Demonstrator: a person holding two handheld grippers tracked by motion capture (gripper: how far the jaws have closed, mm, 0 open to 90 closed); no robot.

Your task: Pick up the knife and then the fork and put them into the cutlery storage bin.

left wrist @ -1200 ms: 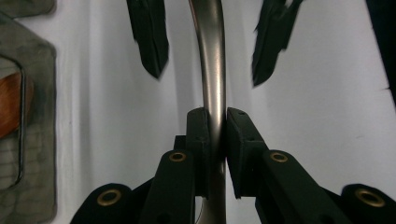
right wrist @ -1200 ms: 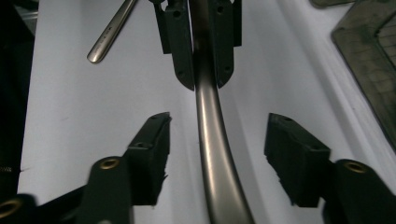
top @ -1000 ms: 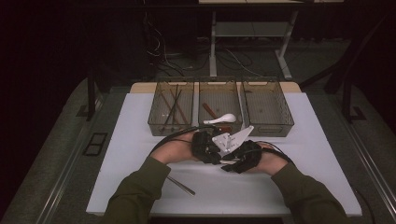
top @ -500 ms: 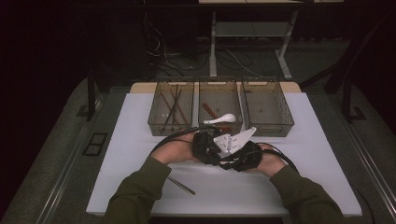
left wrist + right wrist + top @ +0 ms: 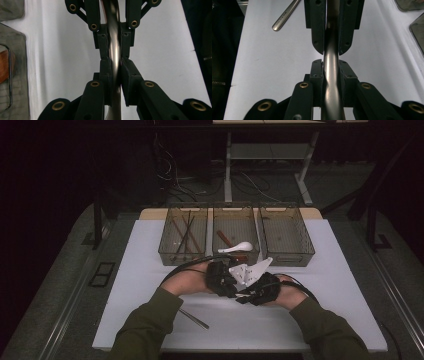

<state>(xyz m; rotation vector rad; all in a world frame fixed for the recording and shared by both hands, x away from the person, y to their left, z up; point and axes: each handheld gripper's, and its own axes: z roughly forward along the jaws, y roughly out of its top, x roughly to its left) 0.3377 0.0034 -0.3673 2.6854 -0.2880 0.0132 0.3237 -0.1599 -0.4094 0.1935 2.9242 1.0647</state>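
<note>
High view: dim overall, the room behind almost black; the white desk (image 5: 150, 270) is the brightest area, lit evenly from above with soft, faint shadows. Left and right gripper views: brighter, the desk nearly washed out; the black jaws lack detail, and the metal handle (image 5: 331, 70) between them carries streaked glare and blurs close to the lens.

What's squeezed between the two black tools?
A shiny metal utensil handle: the right tool and left tool both clamp it, seen in each gripper view.
</note>
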